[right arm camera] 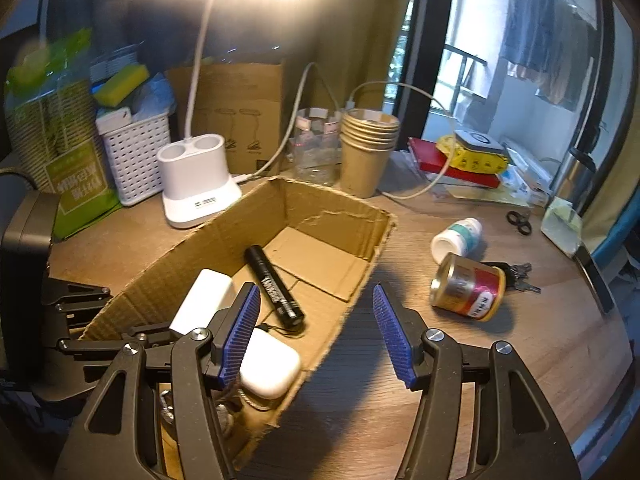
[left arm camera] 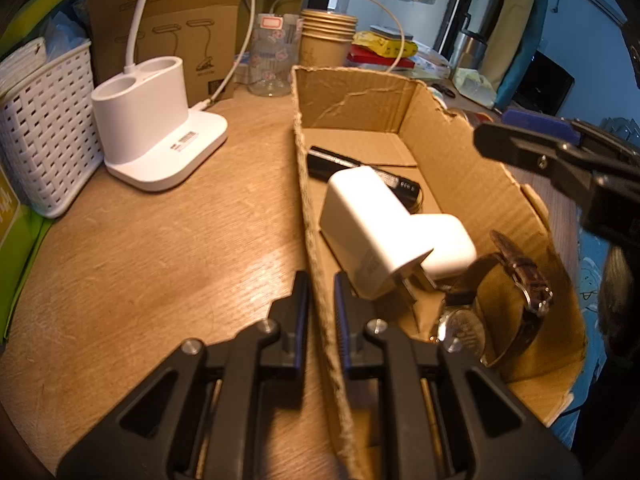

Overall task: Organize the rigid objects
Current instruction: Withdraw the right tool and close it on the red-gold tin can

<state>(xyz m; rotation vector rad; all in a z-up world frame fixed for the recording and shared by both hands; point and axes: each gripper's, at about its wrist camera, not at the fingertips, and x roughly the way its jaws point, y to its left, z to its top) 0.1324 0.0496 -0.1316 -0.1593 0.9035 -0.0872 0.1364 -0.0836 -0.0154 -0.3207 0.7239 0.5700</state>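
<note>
wooden table (right arm camera: 500, 360) | cardboard box (right arm camera: 224, 240) | tin can (right arm camera: 468, 290) | pill bottle (right arm camera: 458, 236) | keys (right arm camera: 520, 276)

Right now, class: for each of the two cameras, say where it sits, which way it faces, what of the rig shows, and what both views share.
Left wrist: rides the left gripper, facing along the cardboard box wall it is shut on; the right gripper shows at right.
Right wrist: rides the open right gripper, above the box's near right wall, facing the lamp base; the left gripper shows at left.
Shared: box, black marker, white charger, lamp base.
</note>
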